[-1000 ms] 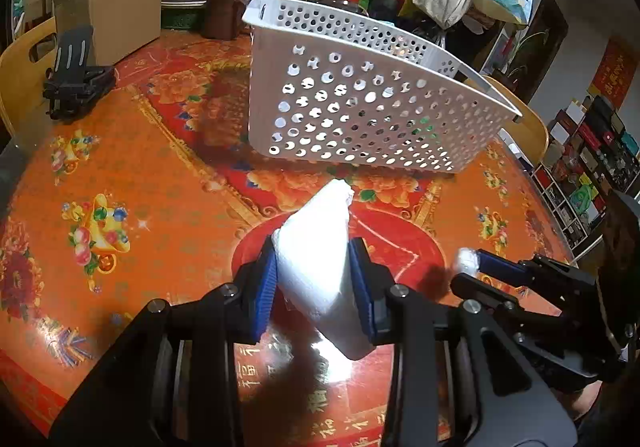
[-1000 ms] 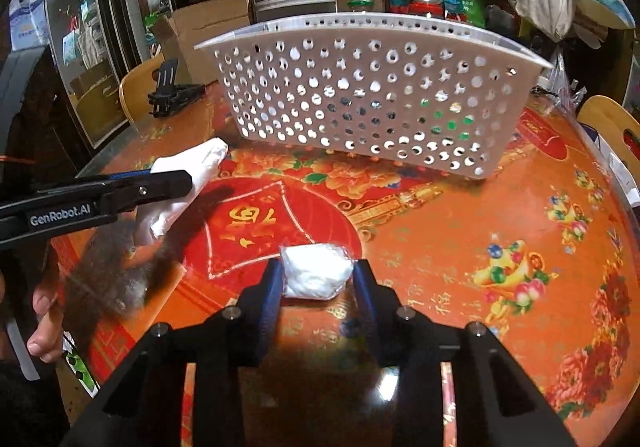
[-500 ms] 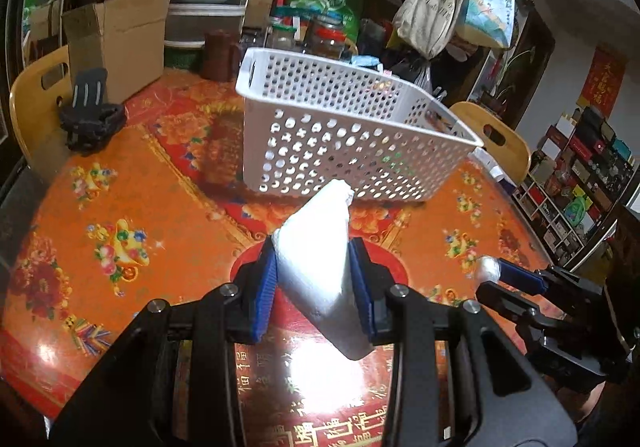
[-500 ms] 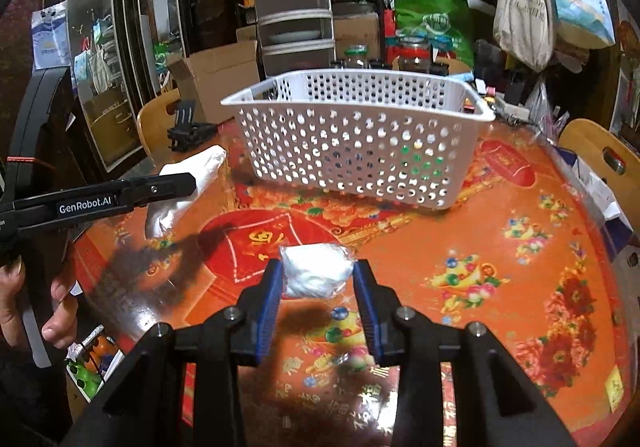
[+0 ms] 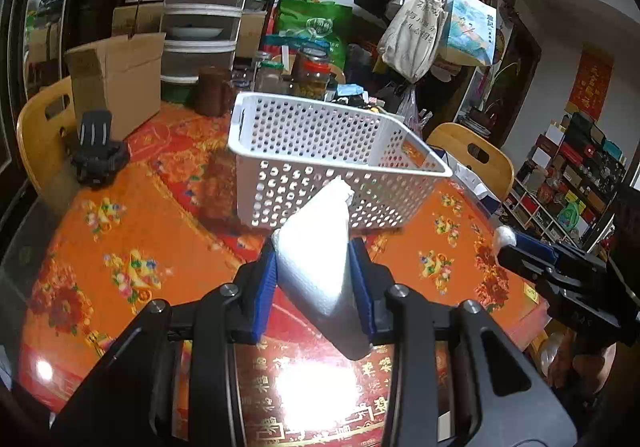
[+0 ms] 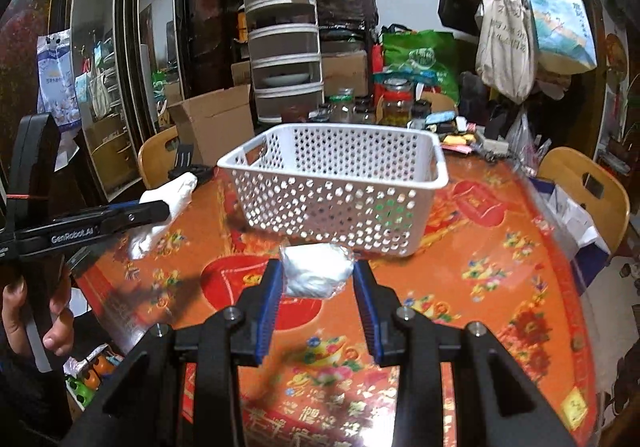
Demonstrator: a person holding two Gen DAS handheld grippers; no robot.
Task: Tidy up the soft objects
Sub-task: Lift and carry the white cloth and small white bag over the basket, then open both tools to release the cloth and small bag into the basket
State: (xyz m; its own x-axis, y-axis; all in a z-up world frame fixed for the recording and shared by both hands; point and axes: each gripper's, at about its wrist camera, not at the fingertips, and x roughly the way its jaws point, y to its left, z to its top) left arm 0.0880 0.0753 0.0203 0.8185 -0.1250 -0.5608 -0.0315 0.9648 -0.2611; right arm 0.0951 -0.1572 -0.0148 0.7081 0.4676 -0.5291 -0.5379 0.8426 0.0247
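My left gripper is shut on a long white soft packet and holds it in the air in front of the white perforated basket. My right gripper is shut on a small white wrapped soft bundle, also in the air, just short of the basket. The basket looks empty. In the right wrist view the left gripper with its packet is at the left; in the left wrist view the right gripper is at the right.
The round table has an orange and red patterned cover. A black clamp and a cardboard box are at the far left; jars stand behind the basket. Wooden chairs ring the table.
Both grippers have risen with their loads, so the table lies lower and the basket's open top now shows. Both stay shut on their objects.
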